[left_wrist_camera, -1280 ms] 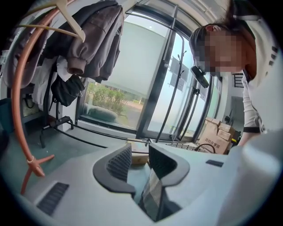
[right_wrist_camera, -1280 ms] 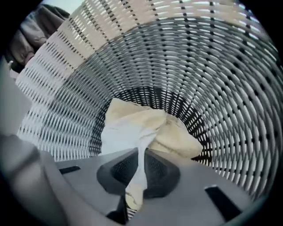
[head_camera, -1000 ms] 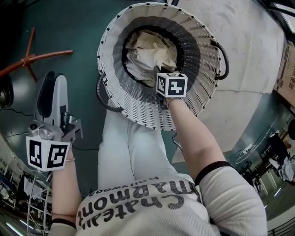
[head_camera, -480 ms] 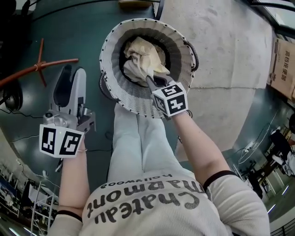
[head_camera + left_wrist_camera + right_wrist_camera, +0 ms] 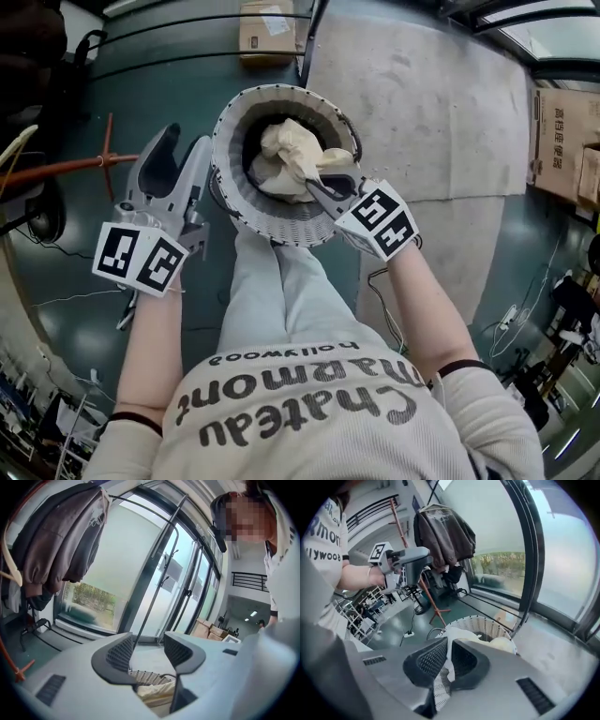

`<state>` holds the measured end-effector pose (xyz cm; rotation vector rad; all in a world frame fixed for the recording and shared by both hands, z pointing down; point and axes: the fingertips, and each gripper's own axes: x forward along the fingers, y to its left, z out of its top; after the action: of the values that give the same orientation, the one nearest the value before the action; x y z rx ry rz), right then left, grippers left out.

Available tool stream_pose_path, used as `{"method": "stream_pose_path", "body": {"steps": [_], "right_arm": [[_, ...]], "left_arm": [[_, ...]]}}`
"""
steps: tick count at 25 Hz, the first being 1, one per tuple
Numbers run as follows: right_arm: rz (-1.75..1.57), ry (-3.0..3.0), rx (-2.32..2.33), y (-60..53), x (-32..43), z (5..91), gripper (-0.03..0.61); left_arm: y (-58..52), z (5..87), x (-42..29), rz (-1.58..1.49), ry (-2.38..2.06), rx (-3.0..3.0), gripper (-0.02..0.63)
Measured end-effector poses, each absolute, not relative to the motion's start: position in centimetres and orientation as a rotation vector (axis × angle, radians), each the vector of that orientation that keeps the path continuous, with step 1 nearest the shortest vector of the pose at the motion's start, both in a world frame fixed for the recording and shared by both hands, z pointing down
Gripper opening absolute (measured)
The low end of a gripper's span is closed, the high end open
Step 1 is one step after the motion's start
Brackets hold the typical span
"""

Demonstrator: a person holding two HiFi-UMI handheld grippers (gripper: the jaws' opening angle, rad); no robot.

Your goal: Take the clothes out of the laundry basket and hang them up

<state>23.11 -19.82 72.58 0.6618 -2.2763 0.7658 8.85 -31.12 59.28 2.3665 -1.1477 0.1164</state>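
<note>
Right gripper (image 5: 319, 187) is pinching just a thin fold of the cream garment (image 5: 286, 150) lying mostly inside the wicker laundry basket (image 5: 221, 159), so the cloth is risking slipping free on lifting, while the empty left gripper (image 5: 183, 155) is opening beside the rim.

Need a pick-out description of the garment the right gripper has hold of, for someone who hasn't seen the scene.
Find the white woven laundry basket just ahead of the person's legs. The crumpled cream garment is bunched up inside it. Unlike the dark jacket hanging nearby, it is pale, and one fold of it is pinched in the shut right hand-held gripper.
</note>
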Motion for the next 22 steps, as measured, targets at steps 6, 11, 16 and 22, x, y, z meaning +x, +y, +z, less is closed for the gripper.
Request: {"method": "stream_pose_path", "body": {"steps": [6,11,16,22], "right_arm": [[0.539,-2.397,0.579,-20.3,23.6,60.2,0.037],[0.317,-2.470,0.508,-20.5,24.3,50.4,0.037],[0.173,-2.533,0.356,-19.4,24.6,41.6,0.037],[0.026,-2.584,0.202,-18.2,24.5,32.7,0.037]], "left_arm": [[-29.8,52.3,11.0,0.152,-1.082,2.521,0.215],[-29.3,46.0,12.9,0.213,-1.058,2.671,0.173],[-28.6,43.4,14.6,0.252,-0.890,2.655,0.175],[-26.8,44.7,18.0,0.336,-0.583,2.680,0.200]]}}
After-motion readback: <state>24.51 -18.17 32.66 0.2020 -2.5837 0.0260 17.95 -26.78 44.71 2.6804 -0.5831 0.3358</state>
